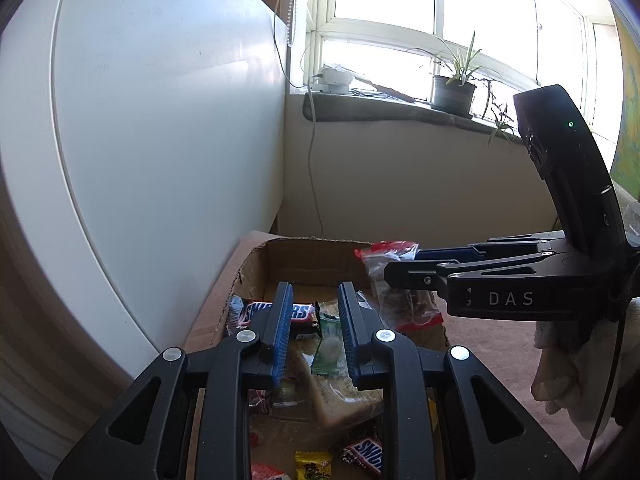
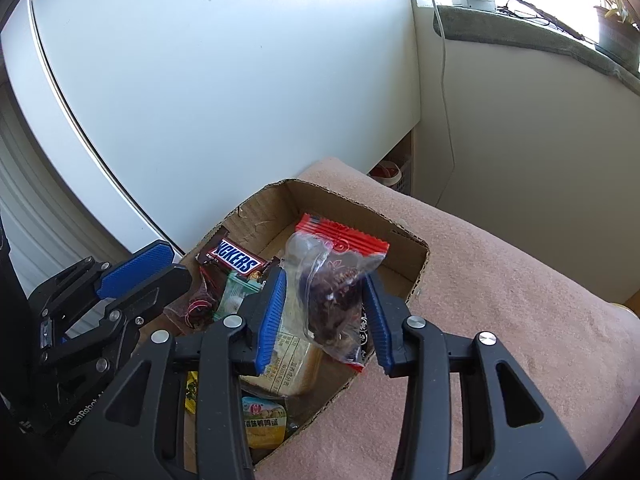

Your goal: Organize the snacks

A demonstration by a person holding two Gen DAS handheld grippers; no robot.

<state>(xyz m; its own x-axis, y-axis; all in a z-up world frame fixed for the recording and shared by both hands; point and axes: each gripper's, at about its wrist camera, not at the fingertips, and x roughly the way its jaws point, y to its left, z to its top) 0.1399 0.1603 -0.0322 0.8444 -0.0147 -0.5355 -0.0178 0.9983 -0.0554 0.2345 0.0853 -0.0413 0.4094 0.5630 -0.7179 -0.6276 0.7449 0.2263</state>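
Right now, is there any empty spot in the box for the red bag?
Yes: the bare floor of the cardboard box at the far corner, beyond the Snickers bar. The near end is crowded with wrappers and the bread pack.

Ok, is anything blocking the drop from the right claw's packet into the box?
Nothing visible does. The right claw holds the clear red-topped packet over the open cardboard box, no lid or flap between. Below lie only other snacks, such as a Snickers bar.
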